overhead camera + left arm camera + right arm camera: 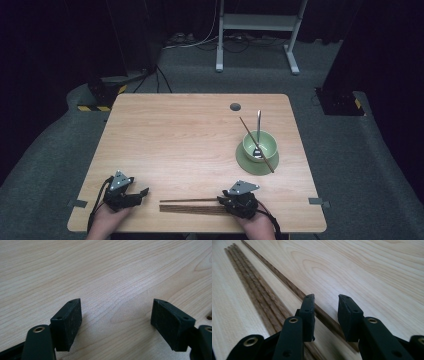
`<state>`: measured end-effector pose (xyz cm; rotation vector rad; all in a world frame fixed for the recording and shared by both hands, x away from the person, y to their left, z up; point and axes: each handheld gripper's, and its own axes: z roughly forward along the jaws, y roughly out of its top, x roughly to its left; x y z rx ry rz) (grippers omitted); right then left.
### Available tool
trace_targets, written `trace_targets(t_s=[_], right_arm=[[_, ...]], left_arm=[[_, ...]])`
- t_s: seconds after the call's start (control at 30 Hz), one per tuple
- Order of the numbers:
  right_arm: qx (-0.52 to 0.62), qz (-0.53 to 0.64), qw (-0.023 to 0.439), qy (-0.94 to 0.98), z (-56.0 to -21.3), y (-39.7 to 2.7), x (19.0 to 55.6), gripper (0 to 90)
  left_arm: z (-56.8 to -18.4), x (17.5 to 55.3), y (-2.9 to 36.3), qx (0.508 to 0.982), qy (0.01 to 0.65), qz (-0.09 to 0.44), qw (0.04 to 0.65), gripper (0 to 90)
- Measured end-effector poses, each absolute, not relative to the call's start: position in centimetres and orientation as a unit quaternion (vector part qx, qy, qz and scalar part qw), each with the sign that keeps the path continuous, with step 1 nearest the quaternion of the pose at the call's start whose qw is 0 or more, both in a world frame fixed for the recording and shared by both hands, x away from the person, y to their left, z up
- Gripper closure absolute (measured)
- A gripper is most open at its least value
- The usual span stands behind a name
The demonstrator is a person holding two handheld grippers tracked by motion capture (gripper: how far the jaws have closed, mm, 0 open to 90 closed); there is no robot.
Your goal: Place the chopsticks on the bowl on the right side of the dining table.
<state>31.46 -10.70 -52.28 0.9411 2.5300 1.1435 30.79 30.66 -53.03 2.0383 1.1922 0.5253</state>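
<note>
One chopstick [256,145] already rests across the green bowl [259,145] far right. The left gripper [134,189] idles wide and empty on the surface [190,135]; the right gripper [326,315], jaws narrowed but not pressing, straddles a single chopstick [287,281] beside the bundle of chopsticks [252,282]—its lift and transfer remain.

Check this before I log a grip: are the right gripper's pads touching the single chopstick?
Apart. The right gripper view shows bare gaps between the single chopstick and both pads.

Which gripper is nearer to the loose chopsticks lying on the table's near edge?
Right. The right gripper sits at the chopsticks' right end, one stick running between its jaws. The left gripper rests apart, to their left, over bare table.
</note>
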Motion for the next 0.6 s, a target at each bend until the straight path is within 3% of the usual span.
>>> trace_targets(t_s=[0.6], right_arm=[[0.347, 0.389, 0.123, 0.845, -52.5, -13.0, 32.6, 63.7]], left_arm=[[-53.0, 30.8, 30.6, 0.788, 0.461, 0.205, 0.352, 24.9]])
